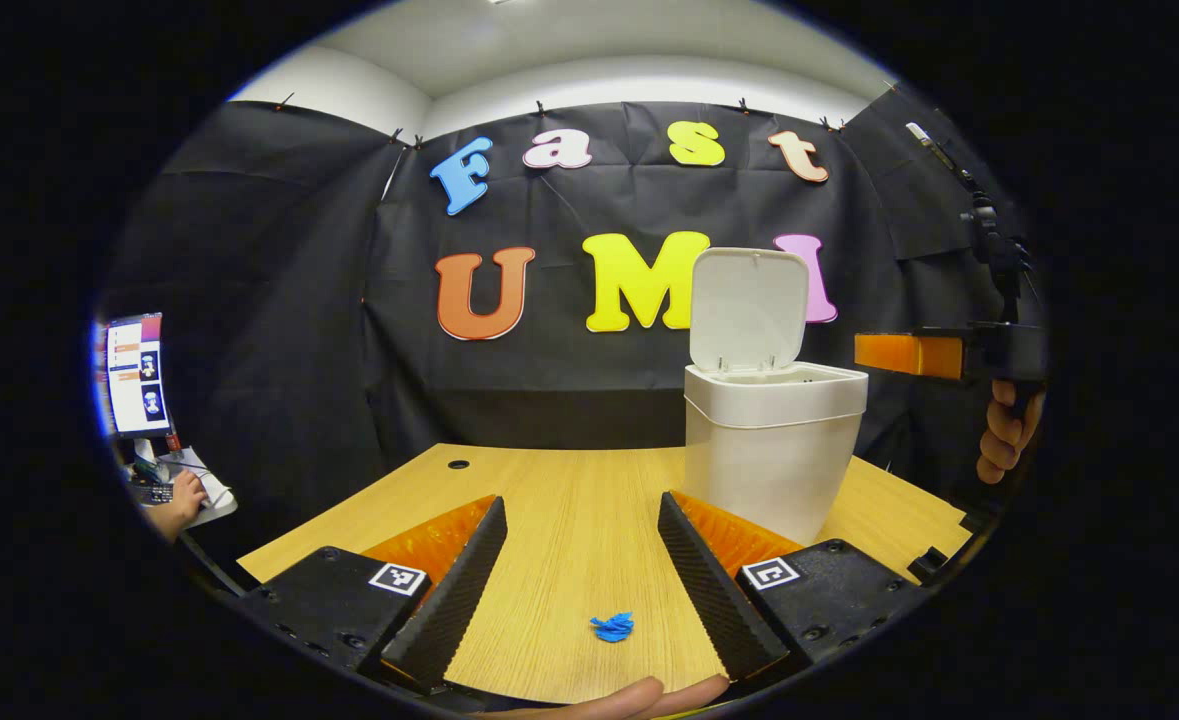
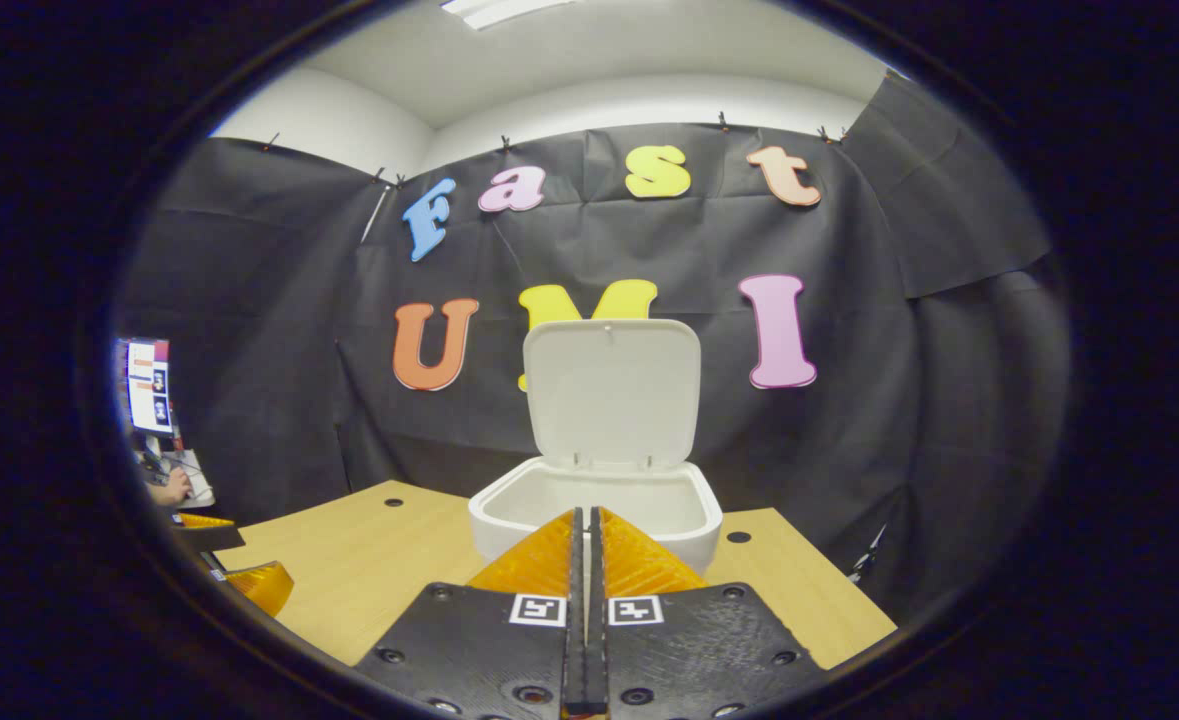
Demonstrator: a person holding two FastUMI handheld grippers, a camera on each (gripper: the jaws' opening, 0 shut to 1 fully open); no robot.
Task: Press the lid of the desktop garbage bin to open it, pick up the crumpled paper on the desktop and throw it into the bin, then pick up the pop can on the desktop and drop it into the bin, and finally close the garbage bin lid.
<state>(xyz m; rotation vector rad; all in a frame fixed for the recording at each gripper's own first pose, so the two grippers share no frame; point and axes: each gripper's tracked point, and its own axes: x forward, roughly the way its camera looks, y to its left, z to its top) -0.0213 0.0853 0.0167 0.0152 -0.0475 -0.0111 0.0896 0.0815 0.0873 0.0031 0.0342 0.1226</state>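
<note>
Bin (image 1: 769, 450) lid (image 1: 747, 310) up; spread left gripper (image 1: 582, 560) nears blue crumpled paper (image 1: 612, 627) to grasp next, right gripper (image 2: 585, 560) closed empty.

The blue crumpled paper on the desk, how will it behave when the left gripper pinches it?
The paper is a small wrinkled wad, so probably very light and likely to squash. It lies loose on the smooth desk, so a nudge may slide it. The left gripper is open well wider than it.
</note>
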